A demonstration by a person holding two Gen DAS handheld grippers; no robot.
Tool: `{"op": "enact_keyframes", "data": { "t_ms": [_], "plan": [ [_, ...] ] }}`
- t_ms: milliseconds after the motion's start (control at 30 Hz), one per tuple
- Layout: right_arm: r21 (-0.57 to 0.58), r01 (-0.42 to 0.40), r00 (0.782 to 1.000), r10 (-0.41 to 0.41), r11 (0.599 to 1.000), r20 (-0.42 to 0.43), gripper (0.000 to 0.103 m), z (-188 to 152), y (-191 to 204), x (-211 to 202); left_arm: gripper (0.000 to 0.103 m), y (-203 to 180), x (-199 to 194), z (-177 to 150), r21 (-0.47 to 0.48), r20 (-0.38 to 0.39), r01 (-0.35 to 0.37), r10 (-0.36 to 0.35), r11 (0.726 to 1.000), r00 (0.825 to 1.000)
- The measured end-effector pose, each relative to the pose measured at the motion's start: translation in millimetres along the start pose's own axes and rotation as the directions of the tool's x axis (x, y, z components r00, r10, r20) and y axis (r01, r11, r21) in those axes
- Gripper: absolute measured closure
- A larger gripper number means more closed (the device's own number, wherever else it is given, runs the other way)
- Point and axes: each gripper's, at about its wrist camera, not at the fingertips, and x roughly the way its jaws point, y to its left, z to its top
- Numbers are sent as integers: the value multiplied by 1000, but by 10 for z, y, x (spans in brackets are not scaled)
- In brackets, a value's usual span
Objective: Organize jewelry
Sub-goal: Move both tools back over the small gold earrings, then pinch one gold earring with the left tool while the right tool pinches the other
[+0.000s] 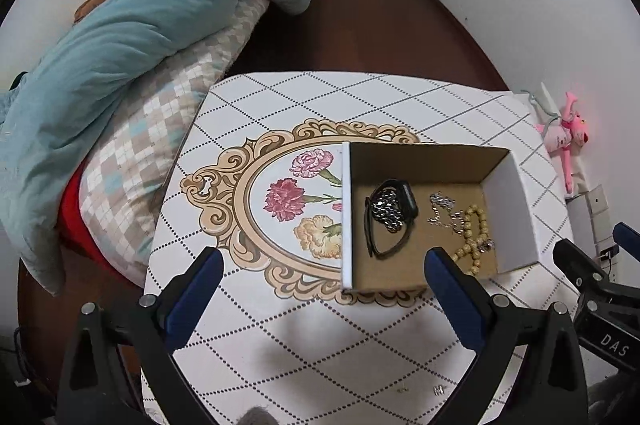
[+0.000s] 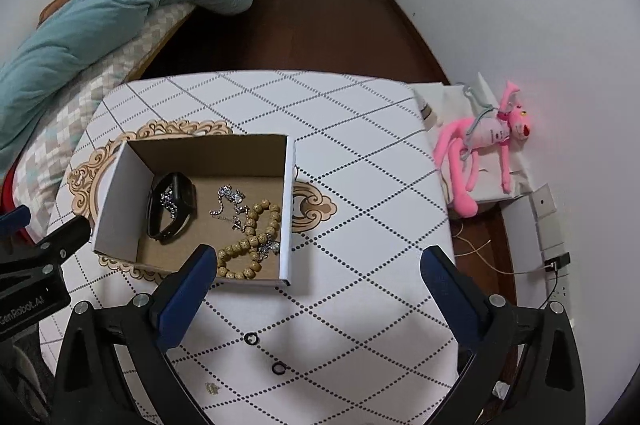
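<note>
- The left gripper (image 1: pixel 322 265) hangs over the table (image 1: pixel 360 345) with its jaws spread wide and nothing between them; the right gripper (image 2: pixel 314 263) is spread just as wide and equally empty.
- Nearest the right gripper, just below and between its fingers, two small black rings (image 2: pixel 251 338) (image 2: pixel 278 368) lie loose on the tabletop, close to each other.
- Near the left gripper, low and toward its right finger, a tiny silvery piece (image 1: pixel 439 390) lies on the table; too small to identify.
- Just ahead of both grippers stands an open cardboard box (image 1: pixel 514 209), in front of the left gripper's right finger and the right gripper's left finger.
- Inside the box: a black watch (image 2: pixel 172 211) with a silver chain bracelet (image 1: pixel 386 209) lying in its loop, a silver necklace (image 2: pixel 230 203) mid-floor, and a wooden bead bracelet (image 2: pixel 252 245) touching it.
- Farther off, right of the right gripper, a pink plush toy (image 2: pixel 480 161) lies by the wall.
- Farthest, left of both, a teal quilt (image 1: pixel 140 37) is heaped on a bed.
</note>
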Motion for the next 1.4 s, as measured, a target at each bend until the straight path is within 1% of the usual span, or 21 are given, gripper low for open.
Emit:
{"op": "enact_keyframes", "data": {
  "t_ms": [133,333,467,533,600,667,733,833,900,967,1067,1133,1200,1267,1300,1400],
  "plan": [
    [8,12,999,-13,1000,50,0,-48,-27,-221,0,-35,-216,-55,6,38,7,-7,1000,999],
    [39,-10,992,5,999,129,0,-123,-79,-631,0,-55,-536,-142,14,101,16,-17,1000,995],
    [48,-27,988,19,999,155,0,-211,-117,-818,0,-74,-671,-203,26,123,19,-22,999,992],
    [59,-36,988,27,998,155,0,-270,-142,-870,0,-65,-704,-245,27,127,22,-26,999,992],
    [73,-40,990,30,996,141,0,-371,-178,-869,0,-61,-681,-293,26,114,23,-26,999,993],
    [85,-40,993,30,996,112,0,-474,-202,-783,0,-64,-624,-371,27,90,10,-13,1000,996],
    [89,-37,997,31,995,67,0,-593,-220,-633,0,-68,-501,-482,37,55,-1,-1,999,999],
    [96,-58,998,59,994,-12,1,-813,-233,-320,0,-74,-269,-698,51,4,-21,21,998,1000],
    [102,-71,996,77,992,-52,4,-938,-226,-131,0,-77,-76,-865,59,-46,-27,30,998,998],
    [109,-84,992,93,991,-83,14,-1059,-223,12,0,-86,46,-985,60,-88,-22,27,998,996],
    [132,-100,986,116,986,-121,19,-1209,-238,186,1,-150,197,-1175,63,-131,7,2,998,991],
    [136,-100,984,118,986,-130,21,-1267,-252,240,2,-213,245,-1244,75,-141,27,-16,997,990],
    [140,-100,984,119,985,-136,24,-1318,-278,279,7,-289,276,-1288,89,-143,47,-34,995,989],
    [152,-100,983,121,983,-136,28,-1347,-319,300,17,-368,299,-1315,108,-140,62,-47,992,989],
    [161,-100,983,122,982,-133,29,-1356,-347,303,19,-413,313,-1331,117,-139,69,-53,991,989],
    [173,-99,984,122,980,-128,32,-1354,-403,295,33,-487,334,-1357,131,-136,82,-64,988,989]
  ]
}}
